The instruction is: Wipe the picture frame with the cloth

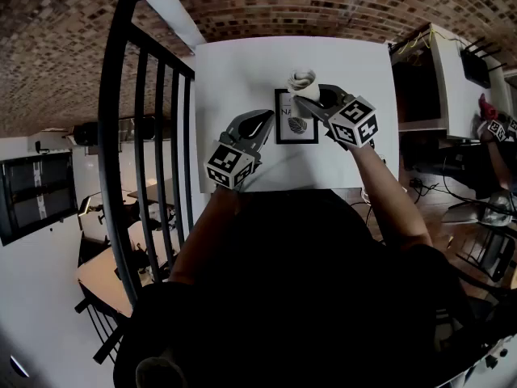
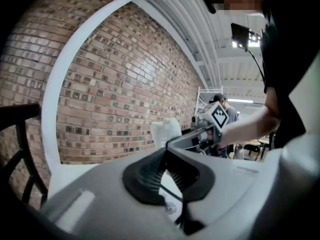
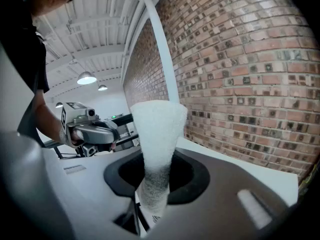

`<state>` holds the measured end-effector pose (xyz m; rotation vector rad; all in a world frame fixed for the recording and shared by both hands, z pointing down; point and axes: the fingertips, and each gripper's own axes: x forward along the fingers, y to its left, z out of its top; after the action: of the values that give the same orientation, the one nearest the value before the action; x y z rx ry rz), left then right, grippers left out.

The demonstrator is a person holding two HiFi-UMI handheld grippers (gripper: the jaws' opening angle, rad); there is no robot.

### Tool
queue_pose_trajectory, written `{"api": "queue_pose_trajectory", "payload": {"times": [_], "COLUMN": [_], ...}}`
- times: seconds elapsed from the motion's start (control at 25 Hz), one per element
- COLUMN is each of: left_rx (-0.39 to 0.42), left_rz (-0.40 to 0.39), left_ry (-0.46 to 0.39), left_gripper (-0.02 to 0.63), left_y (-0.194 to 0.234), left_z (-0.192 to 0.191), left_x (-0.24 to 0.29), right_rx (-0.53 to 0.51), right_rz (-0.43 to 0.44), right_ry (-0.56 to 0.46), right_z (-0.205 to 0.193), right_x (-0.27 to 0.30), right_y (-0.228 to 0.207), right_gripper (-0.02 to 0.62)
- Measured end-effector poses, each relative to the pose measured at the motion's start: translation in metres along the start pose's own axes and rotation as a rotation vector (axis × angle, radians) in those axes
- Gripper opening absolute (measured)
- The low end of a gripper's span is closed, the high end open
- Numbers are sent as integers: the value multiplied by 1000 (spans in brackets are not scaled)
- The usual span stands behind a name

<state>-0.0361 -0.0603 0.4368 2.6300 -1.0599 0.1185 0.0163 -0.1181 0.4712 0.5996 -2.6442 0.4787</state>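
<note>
brick wall (image 1: 307,6) curves behind a white desk (image 1: 234,71), and a black railing (image 1: 121,136) stands along the desk's left side. the frame (image 1: 292,128) lies flat on the desk near its middle, with a black border and a pale print showing a leaf.

the right gripper (image 1: 309,102) hangs over the frame's upper end. its jaws are clamped on the cloth (image 1: 304,81), a whitish bundle that bunches up beyond the tips near the frame's top edge. in the right gripper view the cloth (image 3: 157,134) rises as a fuzzy cone from between the jaws of the right gripper (image 3: 156,184), pinched narrow low down and flaring wide above. the left gripper (image 3: 92,133) shows off to the side there, gripped by a hand.

the left gripper (image 1: 262,124) sits just beside the frame's left edge, pointing at it. in its own view the left gripper (image 2: 165,156) has its ribbed jaws set narrowly apart with nothing pinched between them. a strip of the frame (image 2: 169,204) with its dark border shows through the gap below. whether the tips touch the frame cannot be told. beyond them the cloth (image 2: 166,131) stands up against the bricks.
</note>
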Motion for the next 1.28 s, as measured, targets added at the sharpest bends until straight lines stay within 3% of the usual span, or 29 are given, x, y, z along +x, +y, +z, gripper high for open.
{"api": "queue_pose_trajectory", "payload": {"times": [0.28, 0.48, 0.68, 1.04, 1.28], "left_rx": [-29, -77, -125, -162, -180], "left_rz": [35, 72, 94, 117, 176], "left_ry": [57, 112, 146, 237, 209], "left_gripper": [0, 0, 0, 1, 0], "left_y": [31, 48, 62, 62, 75], "left_z": [-29, -50, -64, -94, -101], "left_x": [13, 15, 13, 15, 5], "right_rx": [-97, -236, -359, -512, -561], "right_rz": [24, 37, 86, 110, 173], "right_ry": [263, 484, 641, 804, 841], "right_z": [-50, -95, -120, -160, -173], "right_x": [65, 104, 139, 152, 145], "right_y": [-36, -51, -50, -42, -17], "right_gripper": [97, 97, 98, 100, 101]}}
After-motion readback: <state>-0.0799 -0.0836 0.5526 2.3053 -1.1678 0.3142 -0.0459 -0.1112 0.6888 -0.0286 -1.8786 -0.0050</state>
